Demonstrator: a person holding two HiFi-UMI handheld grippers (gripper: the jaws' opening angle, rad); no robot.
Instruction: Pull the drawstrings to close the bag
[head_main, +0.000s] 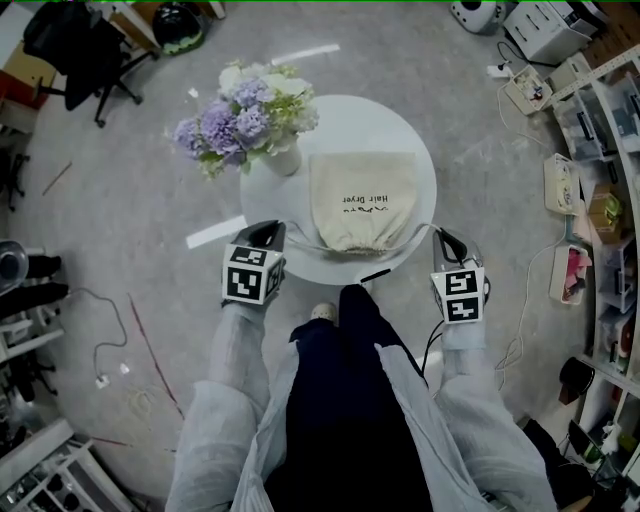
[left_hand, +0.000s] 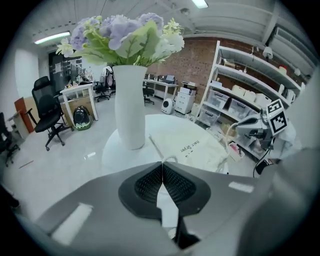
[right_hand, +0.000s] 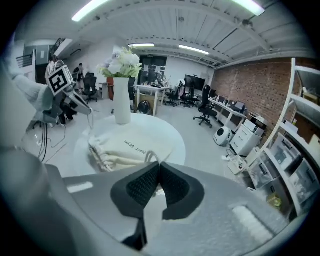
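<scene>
A cream drawstring bag (head_main: 362, 195) lies flat on the round white table (head_main: 405, 130), its gathered mouth (head_main: 360, 246) toward me. My left gripper (head_main: 275, 233) is shut on the left drawstring (head_main: 305, 244) at the table's near left edge. My right gripper (head_main: 441, 238) is shut on the right drawstring (head_main: 412, 240) at the near right edge. In the left gripper view the jaws (left_hand: 161, 165) meet with a small cord loop (left_hand: 170, 159) at their tips, the bag (left_hand: 192, 147) beyond. In the right gripper view the closed jaws (right_hand: 159, 165) pinch a cord loop (right_hand: 149, 157) before the puckered bag (right_hand: 125, 150).
A white vase of purple and white flowers (head_main: 245, 120) stands on the table's far left, close to the bag. Shelving with boxes (head_main: 600, 200) runs along the right. An office chair (head_main: 85, 55) stands at the far left. Cables lie on the grey floor (head_main: 110, 350).
</scene>
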